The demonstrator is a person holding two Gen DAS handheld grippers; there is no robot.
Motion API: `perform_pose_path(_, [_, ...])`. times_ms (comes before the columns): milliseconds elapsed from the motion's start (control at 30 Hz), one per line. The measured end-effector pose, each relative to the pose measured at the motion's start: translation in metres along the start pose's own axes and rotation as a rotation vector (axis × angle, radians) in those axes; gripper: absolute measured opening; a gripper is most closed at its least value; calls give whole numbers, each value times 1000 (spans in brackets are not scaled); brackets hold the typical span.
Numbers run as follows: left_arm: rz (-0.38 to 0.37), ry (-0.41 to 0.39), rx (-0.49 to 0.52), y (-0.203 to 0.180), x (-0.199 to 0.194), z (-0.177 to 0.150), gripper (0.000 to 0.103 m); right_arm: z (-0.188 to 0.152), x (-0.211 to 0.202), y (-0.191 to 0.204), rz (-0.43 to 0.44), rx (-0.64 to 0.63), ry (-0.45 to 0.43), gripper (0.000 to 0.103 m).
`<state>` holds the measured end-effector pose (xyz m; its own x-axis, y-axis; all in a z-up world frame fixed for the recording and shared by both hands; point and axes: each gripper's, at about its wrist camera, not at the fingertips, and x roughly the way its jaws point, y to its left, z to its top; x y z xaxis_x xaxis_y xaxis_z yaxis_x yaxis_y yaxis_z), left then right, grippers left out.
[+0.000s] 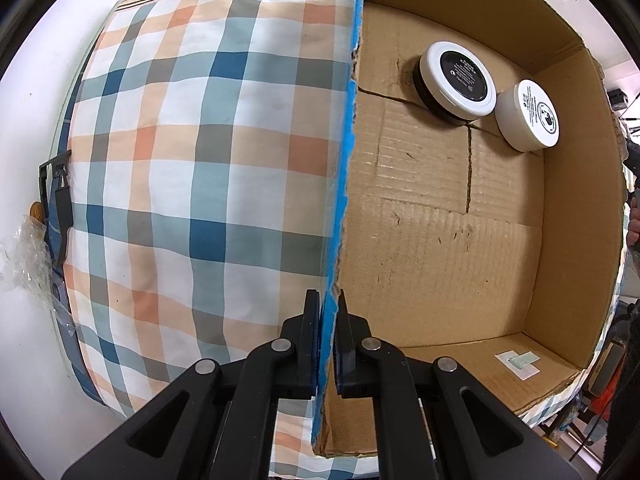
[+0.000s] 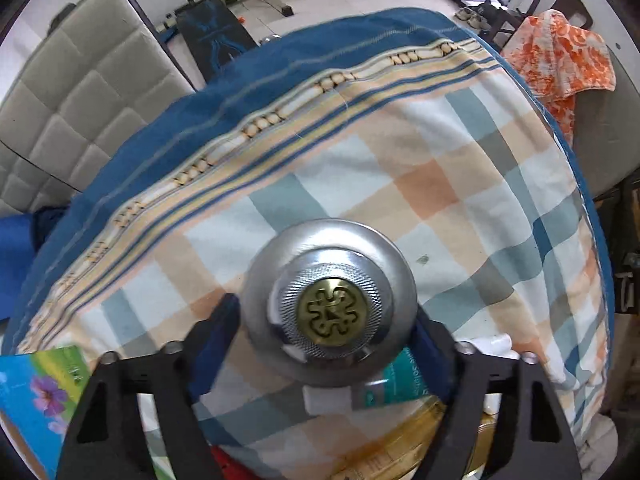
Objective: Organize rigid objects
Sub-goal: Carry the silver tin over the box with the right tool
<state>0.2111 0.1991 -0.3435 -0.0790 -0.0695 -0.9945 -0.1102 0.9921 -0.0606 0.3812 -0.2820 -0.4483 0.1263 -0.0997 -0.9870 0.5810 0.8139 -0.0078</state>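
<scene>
Straddling a silver tin [image 2: 329,304], the right gripper [image 2: 326,320] points straight down with its blue pads on either side of the round body, and whether they press yet I cannot tell. The tin stands upright on the checked cloth [image 2: 460,184], lid facing the camera (brass emblem dead centre). Over on the other side, the left gripper [image 1: 329,340] is clamped narrow on the blue-taped wall of the cardboard box [image 1: 460,248], where two jars [image 1: 460,80] already sit in the far corner.

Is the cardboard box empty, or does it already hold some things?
Not empty. The cardboard box holds two round jars, a black-topped jar and a white jar, near its far corner.
</scene>
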Motion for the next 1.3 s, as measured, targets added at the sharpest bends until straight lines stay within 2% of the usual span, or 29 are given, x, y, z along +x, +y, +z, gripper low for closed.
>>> perform_pose_path(100, [0, 3, 1, 1, 3, 2, 4, -1, 2, -8, 42, 29, -18, 74])
perform_pose_path(300, [1, 6, 10, -2, 9, 2, 4, -19, -5, -2, 66, -58, -8, 73])
perform_pose_path(400, [3, 6, 11, -3, 10, 3, 4, -39, -12, 9, 91, -127, 18, 73])
perform_pose_path(567, [-1, 6, 8, -3, 12, 3, 4, -75, -30, 29, 130, -221, 13, 73])
perform_pose_path(700, [1, 3, 13, -4, 12, 3, 4, -92, -47, 37, 161, -234, 0, 73])
perform_pose_path(1000, [-1, -3, 17, -5, 10, 3, 4, -125, -141, 56, 323, -328, -59, 73])
perform_pose_path(1200, [-6, -6, 10, -4, 10, 2, 4, -180, -202, 96, 425, -453, -50, 73])
perform_pose_path(1300, [-7, -8, 10, -3, 9, 2, 4, -205, -212, 123, 465, -513, -26, 73])
